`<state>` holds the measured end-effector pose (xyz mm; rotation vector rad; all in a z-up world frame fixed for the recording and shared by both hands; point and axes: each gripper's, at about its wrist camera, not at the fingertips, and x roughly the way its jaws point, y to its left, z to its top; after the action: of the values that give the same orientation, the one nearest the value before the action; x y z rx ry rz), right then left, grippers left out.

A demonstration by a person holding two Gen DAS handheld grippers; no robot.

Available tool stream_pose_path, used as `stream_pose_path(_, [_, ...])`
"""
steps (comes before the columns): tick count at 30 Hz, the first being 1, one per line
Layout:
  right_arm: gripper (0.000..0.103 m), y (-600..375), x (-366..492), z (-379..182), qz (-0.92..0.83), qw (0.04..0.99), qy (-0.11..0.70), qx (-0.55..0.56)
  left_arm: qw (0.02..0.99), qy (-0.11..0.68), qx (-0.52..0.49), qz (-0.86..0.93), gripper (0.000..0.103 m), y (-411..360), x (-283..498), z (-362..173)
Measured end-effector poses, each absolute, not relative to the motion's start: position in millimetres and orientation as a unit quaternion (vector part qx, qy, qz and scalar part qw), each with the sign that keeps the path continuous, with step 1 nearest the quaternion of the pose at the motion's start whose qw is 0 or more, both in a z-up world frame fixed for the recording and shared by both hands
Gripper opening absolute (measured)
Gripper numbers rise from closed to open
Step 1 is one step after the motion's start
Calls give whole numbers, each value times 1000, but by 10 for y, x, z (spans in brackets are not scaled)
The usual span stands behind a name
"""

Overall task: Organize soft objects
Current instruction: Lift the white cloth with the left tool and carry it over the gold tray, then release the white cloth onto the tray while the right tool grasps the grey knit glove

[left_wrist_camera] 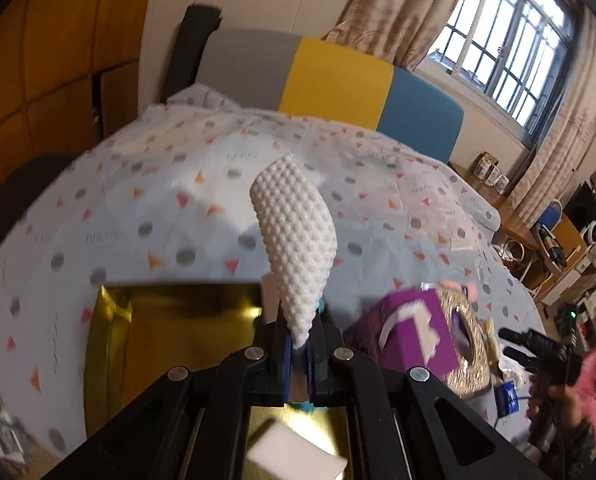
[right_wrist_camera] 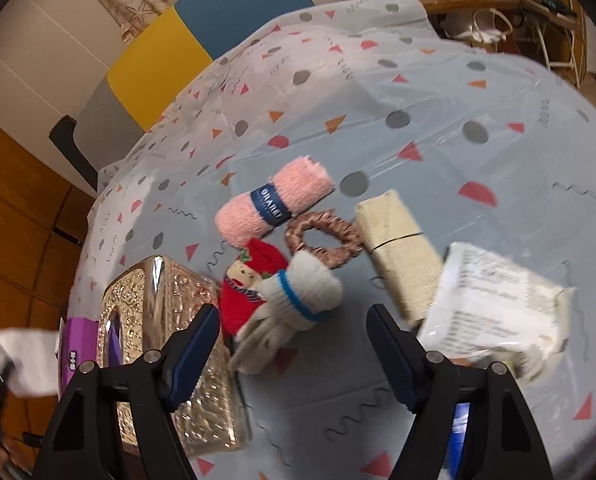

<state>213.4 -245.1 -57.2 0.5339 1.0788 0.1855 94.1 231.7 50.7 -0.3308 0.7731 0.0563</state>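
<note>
Directly ahead of the right gripper [right_wrist_camera: 291, 354], jaws spread, lies the white glove [right_wrist_camera: 298, 304]; left gripper [left_wrist_camera: 298, 354] pinches a dimpled white cloth [left_wrist_camera: 295, 236].

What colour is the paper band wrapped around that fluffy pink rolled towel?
Dark blue with white lettering, around the pink rolled towel; clearest in the right wrist view.

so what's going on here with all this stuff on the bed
A person is sorting soft things on a bed sheet with a gripper in each hand. The left gripper is shut on a white bumpy cloth, held above a gold box that has a white sponge in it. The right gripper is open over a white glove, with nothing gripped. A pink towel roll, a red sock and a braided ring lie loose nearby.
</note>
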Motion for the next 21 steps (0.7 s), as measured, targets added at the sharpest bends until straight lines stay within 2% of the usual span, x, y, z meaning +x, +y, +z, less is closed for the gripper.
stream_pose_path(6, [77, -2312, 2254, -806, 76, 796, 534, 276, 894, 406, -189, 35, 5, 2406, 723, 132])
stream_pose_path(17, [77, -2170, 2405, -1081, 48, 784, 550, 282, 869, 459, -175, 58, 5, 2370, 470, -486])
stream_pose_path(21, [52, -2106, 2460, -1146, 34, 793, 553, 254, 866, 466, -167, 67, 8, 2339, 445, -601])
